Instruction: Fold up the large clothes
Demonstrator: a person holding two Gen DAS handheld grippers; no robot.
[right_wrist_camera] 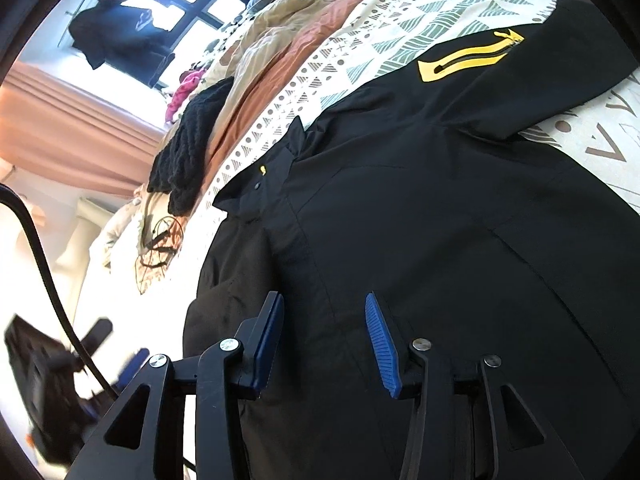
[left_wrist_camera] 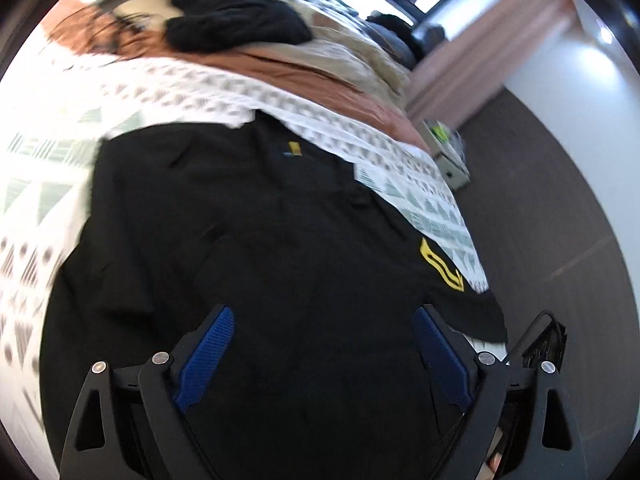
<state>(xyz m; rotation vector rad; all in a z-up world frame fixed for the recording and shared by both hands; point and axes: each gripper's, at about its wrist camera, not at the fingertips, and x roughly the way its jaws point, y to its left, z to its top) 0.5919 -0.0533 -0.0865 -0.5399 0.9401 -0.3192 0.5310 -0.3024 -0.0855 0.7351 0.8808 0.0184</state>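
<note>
Black jacket spread on the patterned bed, both tools over its lower part.

Left wrist view: left hand-held gripper (left_wrist_camera: 322, 354) spread wide, empty; black jacket (left_wrist_camera: 260, 220) runs lengthwise ahead toward the collar.
Right wrist view: right hand-held gripper (right_wrist_camera: 324, 340) part open, empty, over jacket; bed (right_wrist_camera: 360, 52) beyond.

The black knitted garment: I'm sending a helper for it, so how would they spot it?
Start at the bed with the triangle-patterned cover. Past the black jacket with yellow zip trim lies a heap of clothes. The black knitted garment lies on the heap's rust-orange fabric; only it has a chunky ribbed texture.
</note>
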